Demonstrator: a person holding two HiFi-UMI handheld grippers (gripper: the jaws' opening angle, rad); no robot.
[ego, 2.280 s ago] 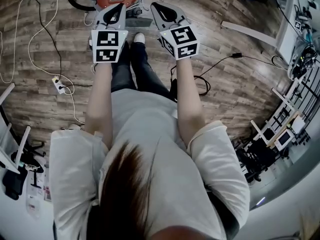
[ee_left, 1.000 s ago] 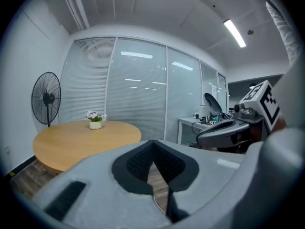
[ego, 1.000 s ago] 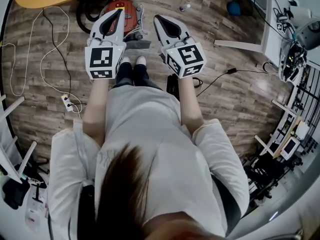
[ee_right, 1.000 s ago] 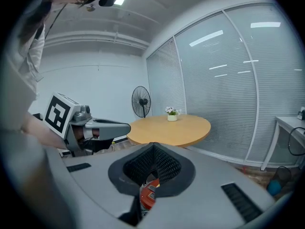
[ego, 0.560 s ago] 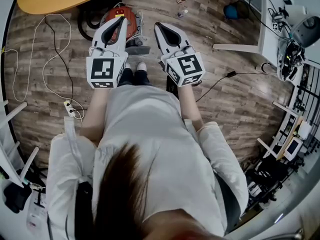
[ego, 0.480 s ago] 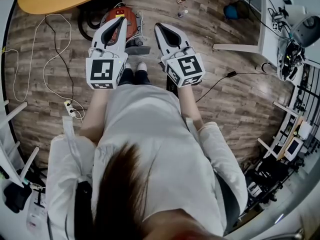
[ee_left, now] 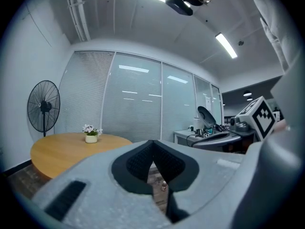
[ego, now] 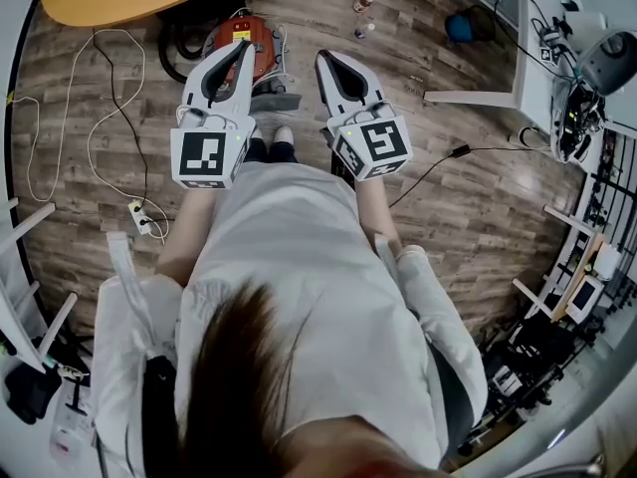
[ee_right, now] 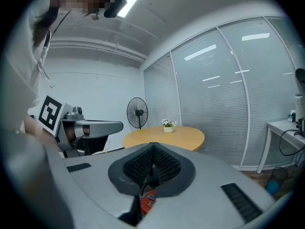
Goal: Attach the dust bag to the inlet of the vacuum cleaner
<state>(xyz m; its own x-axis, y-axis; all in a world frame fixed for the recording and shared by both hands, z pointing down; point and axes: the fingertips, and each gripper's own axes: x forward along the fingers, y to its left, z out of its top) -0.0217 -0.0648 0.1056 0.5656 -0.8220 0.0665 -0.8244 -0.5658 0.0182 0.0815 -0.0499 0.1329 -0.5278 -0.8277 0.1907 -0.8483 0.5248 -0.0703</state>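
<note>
Down on the wooden floor (ego: 478,197), just ahead of the person's shoes (ego: 283,133), sits the red vacuum cleaner (ego: 239,30), with a black hose (ego: 171,56) curled at its left and white cables (ego: 95,137) trailing nearby. Its inlet shows in no view. A grey flat piece (ego: 275,99) lies just beside it, but whether that is the dust bag I cannot tell. Both tools hang well above all this, held about level. The left tool (ego: 243,48) has its jaws pressed together on nothing. The right tool (ego: 322,58) is likewise closed and empty, with the red body showing only through the gap beneath its pads. The likely trouble from here is a blind approach: the tools themselves cover part of the vacuum cleaner from above, so a reach down could knock it or catch the hose and cables. Jaws left closed would merely push the bag across the floor instead of taking it.
</note>
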